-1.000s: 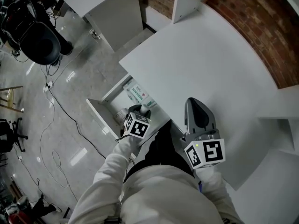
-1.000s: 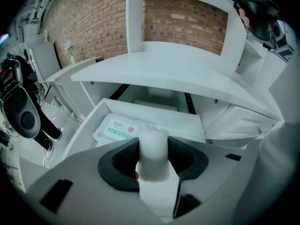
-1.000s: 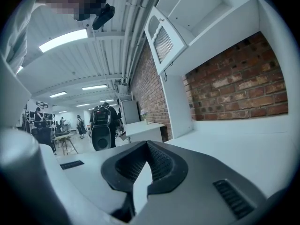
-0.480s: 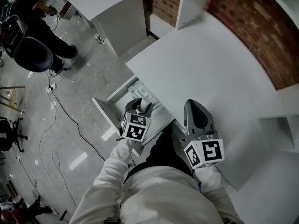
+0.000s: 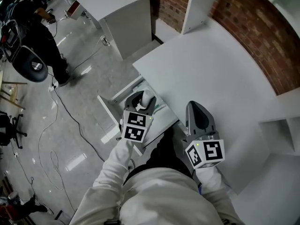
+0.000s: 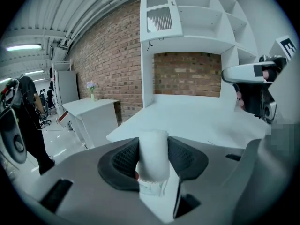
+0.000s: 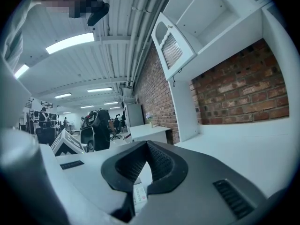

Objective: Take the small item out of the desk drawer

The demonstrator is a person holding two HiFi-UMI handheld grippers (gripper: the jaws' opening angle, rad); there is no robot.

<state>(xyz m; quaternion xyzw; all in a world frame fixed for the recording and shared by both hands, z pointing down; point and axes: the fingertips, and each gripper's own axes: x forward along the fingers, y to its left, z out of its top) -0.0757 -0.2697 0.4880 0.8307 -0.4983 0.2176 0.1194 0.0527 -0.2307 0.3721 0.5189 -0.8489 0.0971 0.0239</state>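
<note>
A small white cylindrical item (image 6: 153, 157) stands upright between the black pads of my left gripper (image 6: 153, 146), which is shut on it. In the head view the left gripper (image 5: 142, 99) holds the white item (image 5: 146, 98) above the open white drawer (image 5: 108, 108), at the front edge of the white desk (image 5: 211, 64). Inside the drawer a green-and-white packet is mostly hidden by the gripper. My right gripper (image 5: 194, 103) hovers over the desk top near its front edge, its jaws shut to a point on nothing (image 7: 146, 144).
A brick wall (image 5: 262, 27) and a white upright panel (image 5: 199, 3) back the desk. A second white desk (image 5: 117, 3) stands to the far left. A person and a black chair (image 5: 35, 67) are on the glossy floor, with cables (image 5: 51, 139) trailing.
My left gripper has risen out of the drawer with the white item and moved toward the desk edge. The right gripper has stayed where it was.
</note>
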